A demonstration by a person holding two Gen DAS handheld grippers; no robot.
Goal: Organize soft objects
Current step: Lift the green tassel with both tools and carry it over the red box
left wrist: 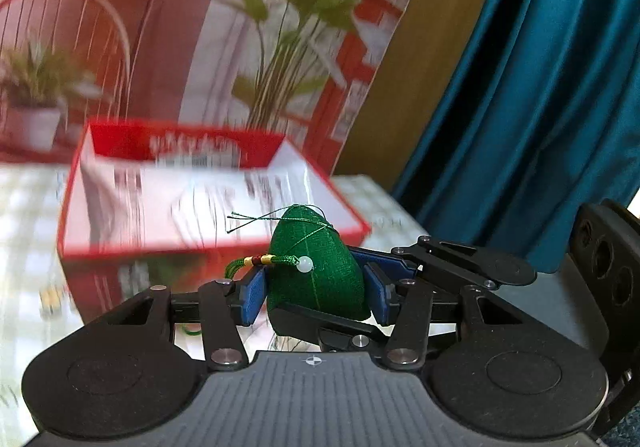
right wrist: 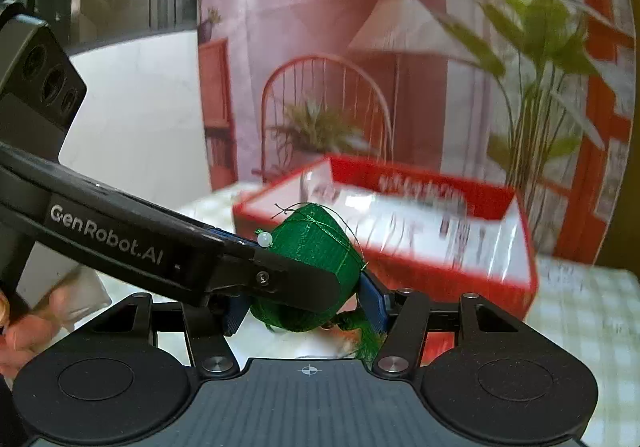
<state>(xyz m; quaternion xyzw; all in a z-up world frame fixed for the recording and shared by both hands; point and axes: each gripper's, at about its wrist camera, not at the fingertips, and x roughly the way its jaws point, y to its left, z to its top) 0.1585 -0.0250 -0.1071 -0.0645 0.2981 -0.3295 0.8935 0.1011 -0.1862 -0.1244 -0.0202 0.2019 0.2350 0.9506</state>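
Two grippers meet on one green stuffed pouch [left wrist: 316, 267]: the left gripper [left wrist: 314, 291] clamps its sides, and the right gripper [right wrist: 304, 311] seems closed on it too. It looks light and squashy (hold the body, not the loose threads). Beyond, a red box [left wrist: 208, 203] sits open, contents blurred.

Both tools, left [left wrist: 316, 293] and right [right wrist: 304, 307], clamped, crossing.

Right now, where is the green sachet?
The green sachet sits centre in both wrist views, clamped between the left gripper and right gripper, just short of the open red box.
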